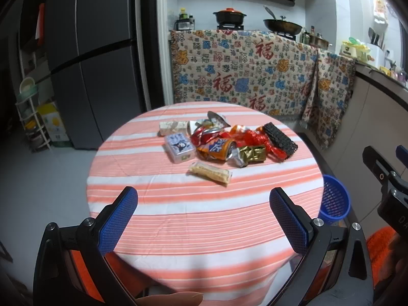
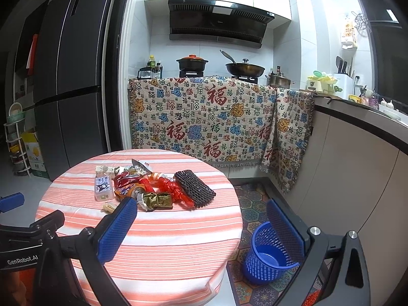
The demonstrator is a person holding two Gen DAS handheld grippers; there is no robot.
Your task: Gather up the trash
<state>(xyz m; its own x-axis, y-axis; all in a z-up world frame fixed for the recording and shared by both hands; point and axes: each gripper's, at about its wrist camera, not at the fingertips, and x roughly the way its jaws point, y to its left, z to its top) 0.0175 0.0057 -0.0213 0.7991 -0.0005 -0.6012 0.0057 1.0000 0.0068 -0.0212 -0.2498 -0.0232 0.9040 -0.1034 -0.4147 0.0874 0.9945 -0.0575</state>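
Legible text, by carrier:

- Patterned cloth [image 2: 204, 122] draped over the kitchen counter: the Chinese character "福", repeated many times in red, blue, green and black, at large and small sizes; the same character reads on this cloth in the left wrist view.
- Left gripper [image 2: 10, 206], black body at the lower left of the right wrist view: white lettering "GenRobot.AI".
- Wrappers, box and range hood: print too small or blurred to read.
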